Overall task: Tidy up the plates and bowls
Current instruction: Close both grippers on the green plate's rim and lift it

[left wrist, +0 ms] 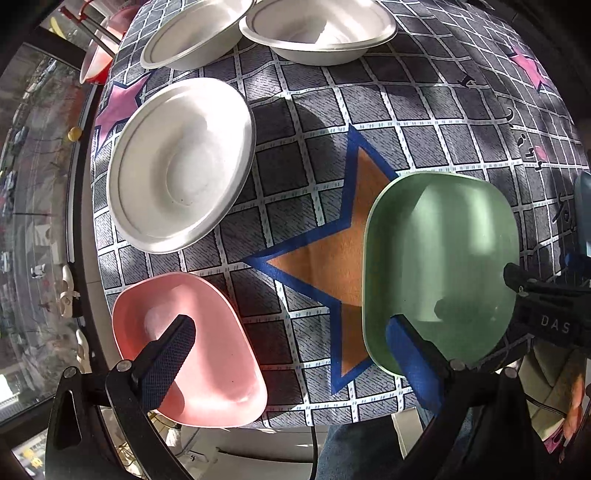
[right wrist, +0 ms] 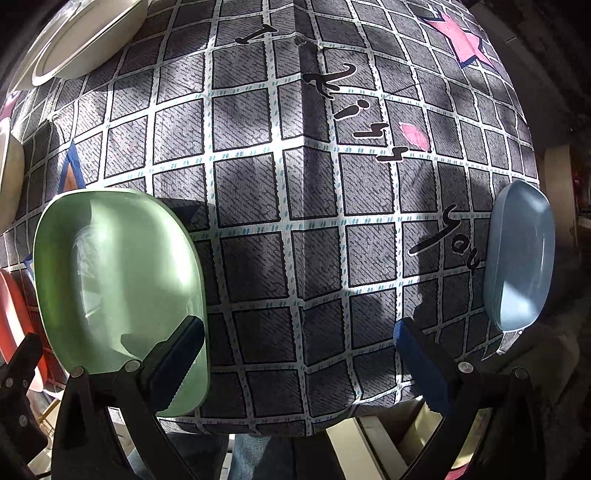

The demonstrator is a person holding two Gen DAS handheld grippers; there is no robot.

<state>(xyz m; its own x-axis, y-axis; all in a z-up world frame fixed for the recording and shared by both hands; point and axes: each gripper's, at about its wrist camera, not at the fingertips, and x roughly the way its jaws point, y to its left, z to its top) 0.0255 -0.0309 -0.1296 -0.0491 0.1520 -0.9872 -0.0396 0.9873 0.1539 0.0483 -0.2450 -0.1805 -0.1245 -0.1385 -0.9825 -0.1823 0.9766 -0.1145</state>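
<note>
Right now both grippers hang just off the near edge of the surface, and both are spread wide with nothing between the fingers. The left gripper straddles the gap between the pink bowl on its left and the green bowl on its right; its left finger sits over the pink bowl's basin, its right finger over the green bowl's near rim, though whether either pad touches I cannot tell. The right gripper has the same green bowl under its left finger and the blue bowl well off to its right, near the surface's right edge. So the green bowl lies between the two hands, in reach of either one, its long axis running away from the person, short near end pointed at the grippers. That is the relation the coming move turns on: a small sideways shift would bring that near rim between the fingers of whichever hand goes for it. Further back, three white paper bowls wait: one large white bowl to the left, and two more at the far edge, close together. Nothing is stacked yet, so my read is that the sorting has barely begun, with the coloured bowls nearest to hand.
</note>
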